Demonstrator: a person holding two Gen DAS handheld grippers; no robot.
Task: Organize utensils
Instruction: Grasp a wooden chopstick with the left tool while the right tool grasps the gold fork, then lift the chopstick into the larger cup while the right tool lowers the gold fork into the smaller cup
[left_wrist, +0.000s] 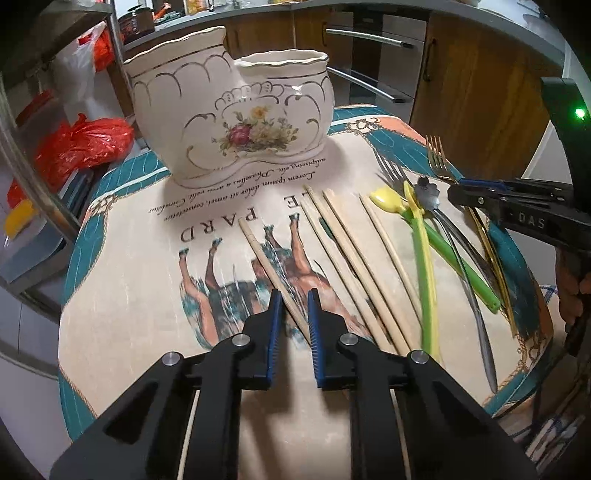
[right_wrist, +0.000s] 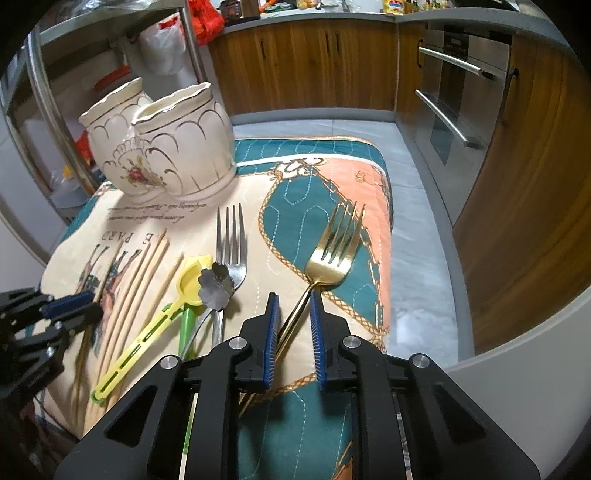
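A white floral two-pot ceramic holder (left_wrist: 236, 114) stands at the back of the cloth; it also shows in the right wrist view (right_wrist: 162, 147). Several wooden chopsticks (left_wrist: 343, 243) lie side by side. My left gripper (left_wrist: 293, 299) is open, its jaws either side of the leftmost chopstick (left_wrist: 266, 258). My right gripper (right_wrist: 293, 302) is open around the handle of a gold fork (right_wrist: 332, 254). Beside it lie a silver fork (right_wrist: 229, 251), a flower-shaped steel spoon (right_wrist: 216, 286), a yellow spoon (right_wrist: 147, 325) and a green utensil (left_wrist: 461, 258).
The printed horse cloth (left_wrist: 147, 280) covers a small table with edges close on all sides. Red plastic bags (left_wrist: 81, 144) and a metal rack (left_wrist: 33, 177) stand to the left. Wooden cabinets (right_wrist: 310, 62) and an oven (right_wrist: 454, 96) lie behind.
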